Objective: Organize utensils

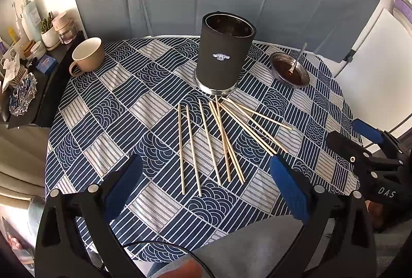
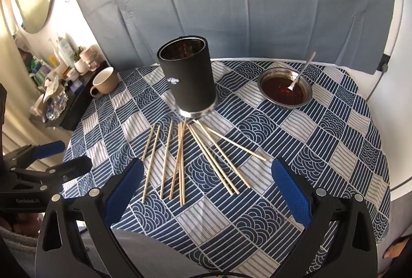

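Several wooden chopsticks (image 1: 216,139) lie fanned out on the patterned tablecloth in front of a black cylindrical holder (image 1: 224,51); they also show in the right wrist view (image 2: 180,162), with the holder (image 2: 188,79) behind them. My left gripper (image 1: 206,169) is open and empty, hovering above the near ends of the chopsticks. My right gripper (image 2: 207,172) is open and empty, also above the near ends. The right gripper shows at the right edge of the left wrist view (image 1: 358,136); the left gripper shows at the left edge of the right wrist view (image 2: 64,157).
A beige mug (image 1: 87,55) stands at the table's back left. A metal bowl of dark sauce (image 2: 284,90) with a spoon (image 2: 301,74) stands at the back right. A cluttered black side shelf (image 1: 38,66) is left of the table. A grey fabric backdrop (image 2: 231,7) hangs behind.
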